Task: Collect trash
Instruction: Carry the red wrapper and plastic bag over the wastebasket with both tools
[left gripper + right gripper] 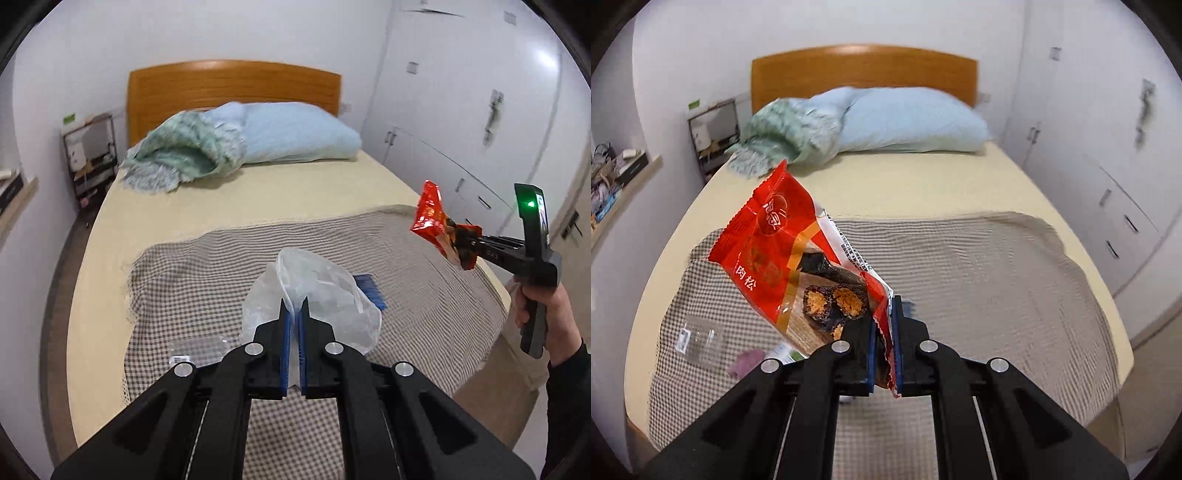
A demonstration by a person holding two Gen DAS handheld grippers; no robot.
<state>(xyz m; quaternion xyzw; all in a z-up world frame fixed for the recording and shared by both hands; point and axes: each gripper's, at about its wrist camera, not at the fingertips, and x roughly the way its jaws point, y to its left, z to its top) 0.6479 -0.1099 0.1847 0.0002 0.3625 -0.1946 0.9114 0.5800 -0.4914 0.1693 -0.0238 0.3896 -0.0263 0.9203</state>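
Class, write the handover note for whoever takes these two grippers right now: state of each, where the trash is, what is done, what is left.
Left gripper: shut on a clear plastic bag, lifted off the bed.
Right gripper: shut on a red snack wrapper, also lifted.
Done: two pieces picked up.
Left: a clear plastic container, a purple scrap and a blue item lie on the checked blanket. No bin in view.
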